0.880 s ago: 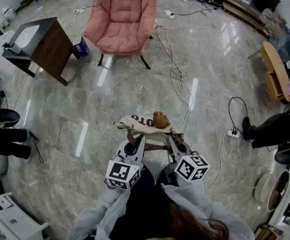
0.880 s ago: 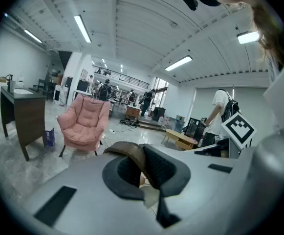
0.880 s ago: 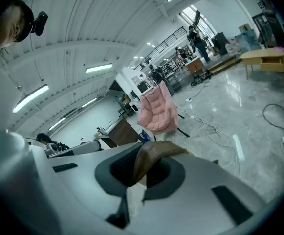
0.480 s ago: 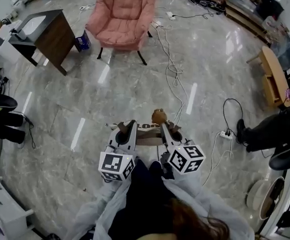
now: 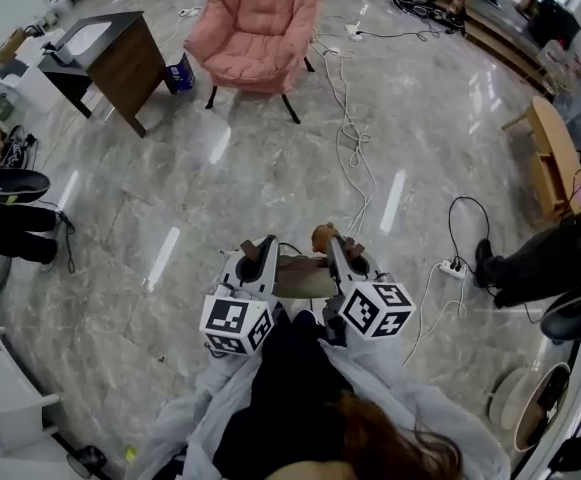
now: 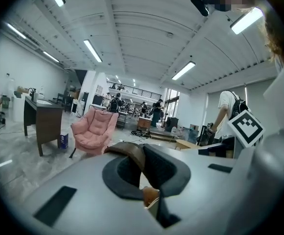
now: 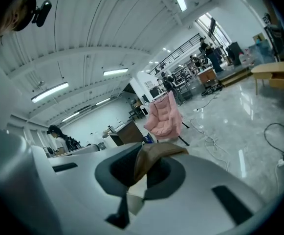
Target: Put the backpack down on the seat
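In the head view the pink armchair [image 5: 260, 28] stands at the far end of the floor, several steps ahead. My left gripper [image 5: 261, 251] and right gripper [image 5: 338, 248] are side by side close to the body. Each is shut on a brown strap [image 5: 300, 264] of the backpack, which hangs mostly hidden below them. A brown plush charm [image 5: 322, 236] peeks out by the right gripper. In the left gripper view the strap [image 6: 129, 153] runs through the shut jaws, with the armchair [image 6: 94, 131] beyond. The right gripper view shows its strap [image 7: 154, 155] pinched likewise, and the armchair [image 7: 165, 114] ahead.
A dark wooden desk [image 5: 120, 58] stands left of the armchair. White cables [image 5: 355, 138] trail over the marble floor from the chair toward me, ending near a power strip [image 5: 448, 266]. A person's legs [image 5: 540, 263] and a wooden bench [image 5: 550, 143] are at the right.
Both grippers have drawn in toward the body with the straps still pinched. The backpack's white top no longer shows. The floor and desk have shifted as the person walks toward the armchair.
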`<state>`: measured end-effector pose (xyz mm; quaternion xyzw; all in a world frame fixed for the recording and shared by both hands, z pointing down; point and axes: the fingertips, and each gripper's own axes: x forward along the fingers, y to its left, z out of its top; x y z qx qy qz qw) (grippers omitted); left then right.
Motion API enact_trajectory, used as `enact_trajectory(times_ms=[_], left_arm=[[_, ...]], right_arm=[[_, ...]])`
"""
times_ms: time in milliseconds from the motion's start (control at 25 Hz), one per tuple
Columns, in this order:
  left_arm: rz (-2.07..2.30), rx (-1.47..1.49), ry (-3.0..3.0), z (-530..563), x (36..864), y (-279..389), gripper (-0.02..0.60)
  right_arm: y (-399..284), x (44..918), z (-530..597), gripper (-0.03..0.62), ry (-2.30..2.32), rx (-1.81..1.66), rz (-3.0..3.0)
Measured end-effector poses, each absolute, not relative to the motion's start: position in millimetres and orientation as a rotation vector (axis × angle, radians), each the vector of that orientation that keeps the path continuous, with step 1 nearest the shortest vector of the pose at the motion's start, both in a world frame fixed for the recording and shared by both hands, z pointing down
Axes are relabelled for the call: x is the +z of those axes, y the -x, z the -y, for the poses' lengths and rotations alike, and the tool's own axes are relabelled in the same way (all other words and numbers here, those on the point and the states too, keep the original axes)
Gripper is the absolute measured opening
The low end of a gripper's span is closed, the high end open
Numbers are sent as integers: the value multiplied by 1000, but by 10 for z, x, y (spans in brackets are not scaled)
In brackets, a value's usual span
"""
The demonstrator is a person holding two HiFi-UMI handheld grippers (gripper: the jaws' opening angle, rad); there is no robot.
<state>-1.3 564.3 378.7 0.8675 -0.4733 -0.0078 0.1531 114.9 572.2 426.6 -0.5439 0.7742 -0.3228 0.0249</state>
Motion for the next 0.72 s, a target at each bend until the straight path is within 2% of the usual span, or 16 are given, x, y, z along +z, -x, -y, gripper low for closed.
enact_trajectory(times_ms=[360,720], left_arm=[[1450,-3,-2522,-5819,3657,-85,14],[1391,0,-2536,-5507,3730,-219,14]], right_arm=[[-1257,4030,-5895,17,1615,-857,-2392],[-1400,4051,-5586,17,1700,-830,-2342]])
